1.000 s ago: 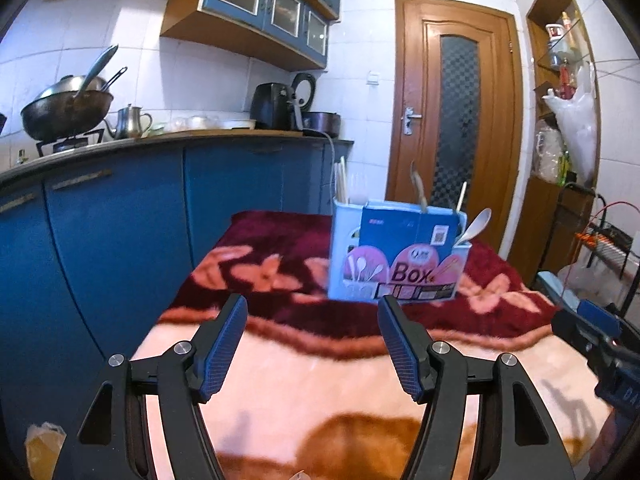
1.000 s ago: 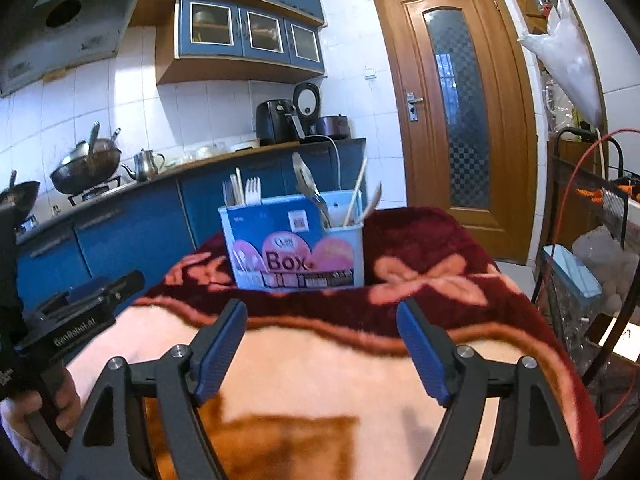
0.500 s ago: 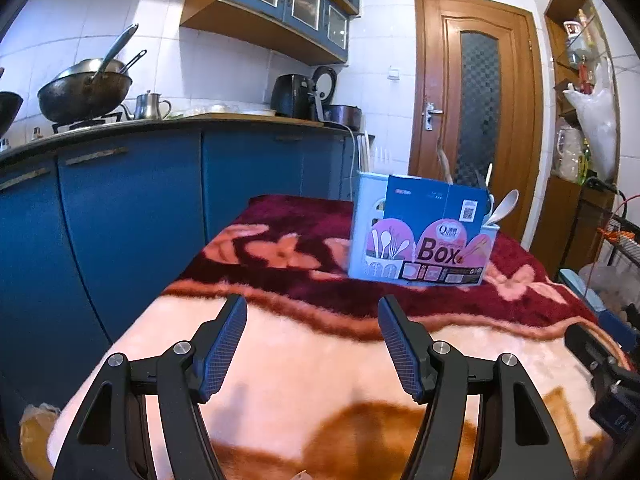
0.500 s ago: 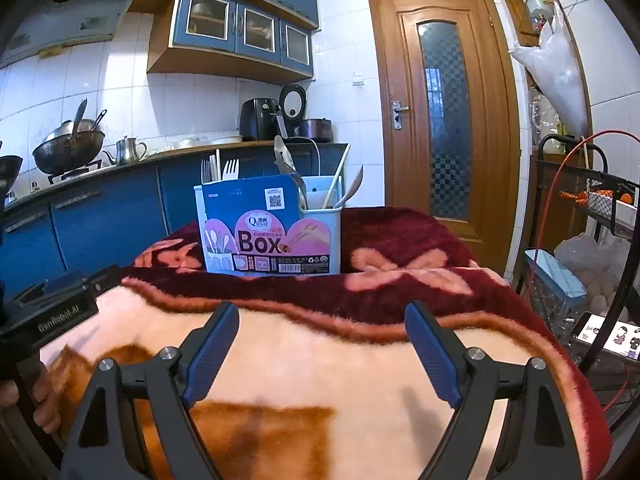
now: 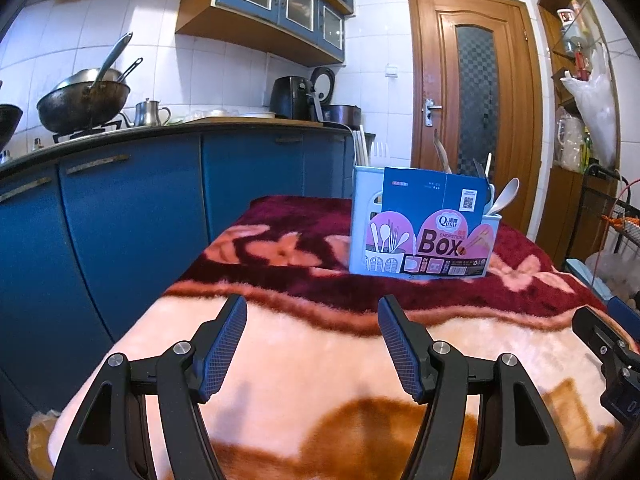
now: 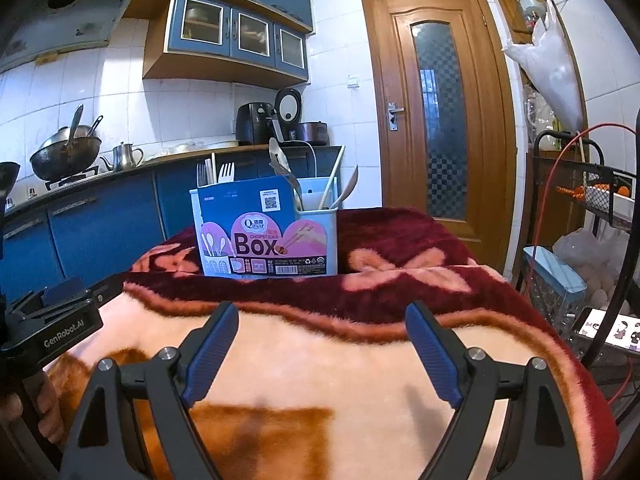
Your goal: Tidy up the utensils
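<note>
Box: a pale blue utensil holder with a printed "Box" card on its front is seen upright on the dark red far part of the blanket; centre-right of the left view, centre-left of the right view.
Utensils: all visible ones are already stood in the box. Chopsticks and a white fork are seen at its left end; a wooden spatula rises from the middle; a white spoon leans out at its right end. None is seen loose on the blanket.
Long axes: the handles are held near upright, the spoon tilted toward the right of the frame.
Left gripper: spread wide and empty, with only blanket seen between the blue pads; the box is placed ahead and right of its centre line, well apart.
Right gripper: its jaws have just been opening and are now spread wide, with nothing between them; the box is placed ahead and left of its centre line, well apart.
Nearer hand: it cannot be told; the box is judged to lie roughly between the two, ahead of both.
Coming move: a forward reach toward the box is judged to be needed, with the jaws aligned across an upright handle.
Counter: seen behind the blanket, upper left of both views, clear of the path.
</note>
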{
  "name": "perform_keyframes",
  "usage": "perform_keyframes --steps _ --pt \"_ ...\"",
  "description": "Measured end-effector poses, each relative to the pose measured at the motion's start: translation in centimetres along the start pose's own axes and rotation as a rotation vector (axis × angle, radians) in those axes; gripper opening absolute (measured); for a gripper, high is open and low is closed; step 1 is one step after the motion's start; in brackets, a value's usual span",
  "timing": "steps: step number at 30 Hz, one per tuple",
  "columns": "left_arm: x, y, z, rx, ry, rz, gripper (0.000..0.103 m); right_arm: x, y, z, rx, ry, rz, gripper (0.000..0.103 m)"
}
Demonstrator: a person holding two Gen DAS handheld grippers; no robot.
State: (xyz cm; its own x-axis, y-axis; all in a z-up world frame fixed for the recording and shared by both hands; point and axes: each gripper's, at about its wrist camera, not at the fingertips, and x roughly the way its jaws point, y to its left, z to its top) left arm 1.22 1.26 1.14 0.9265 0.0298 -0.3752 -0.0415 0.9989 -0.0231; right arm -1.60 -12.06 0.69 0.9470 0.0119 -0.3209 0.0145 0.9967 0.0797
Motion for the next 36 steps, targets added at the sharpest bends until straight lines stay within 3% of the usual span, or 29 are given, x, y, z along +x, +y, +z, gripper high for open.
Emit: perform_keyframes --steps 36 --pt "-0.12 -0.18 -0.26 0.006 -0.009 -0.007 0.069 0.02 0.07 -0.03 0.000 0.000 0.001 0.087"
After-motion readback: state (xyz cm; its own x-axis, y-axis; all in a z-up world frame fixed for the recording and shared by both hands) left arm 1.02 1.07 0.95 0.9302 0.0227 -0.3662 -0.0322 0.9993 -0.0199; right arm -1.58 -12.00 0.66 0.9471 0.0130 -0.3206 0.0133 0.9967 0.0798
